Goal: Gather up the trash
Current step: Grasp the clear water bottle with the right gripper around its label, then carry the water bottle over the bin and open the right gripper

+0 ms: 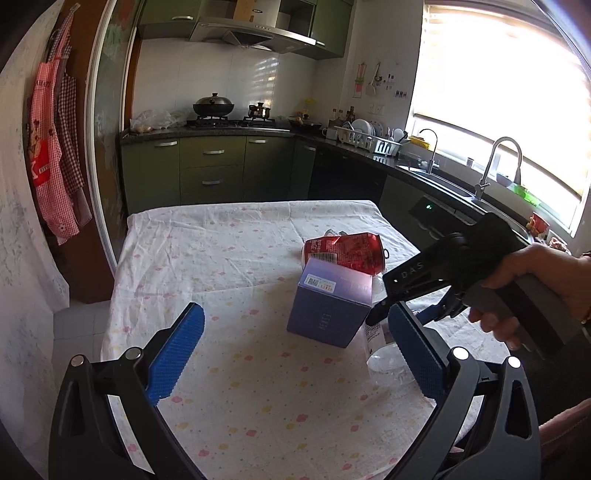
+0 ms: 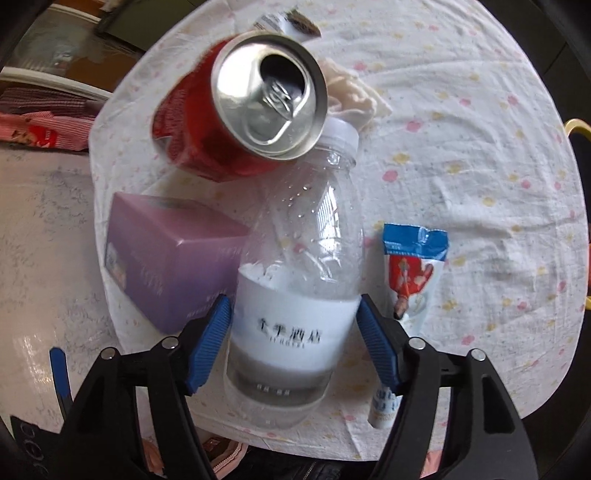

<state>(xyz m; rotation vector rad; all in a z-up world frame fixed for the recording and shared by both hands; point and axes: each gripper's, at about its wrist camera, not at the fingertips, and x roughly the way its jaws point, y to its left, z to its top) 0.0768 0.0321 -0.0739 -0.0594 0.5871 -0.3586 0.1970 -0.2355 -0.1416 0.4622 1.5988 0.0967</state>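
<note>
A clear plastic bottle with a white label lies on the table. My right gripper straddles its label, with the blue pads close to or touching its sides. A crushed red can rests at the bottle's cap, a purple box lies left of it, and a blue-red wrapper lies right. In the left wrist view, my left gripper is open and empty above the cloth, near the purple box, the red can and the bottle. The right gripper reaches in from the right.
The table wears a white flowered cloth. A crumpled tissue and a small wrapper lie behind the can. Kitchen counters, a stove and a sink stand beyond the table. Aprons hang at the left.
</note>
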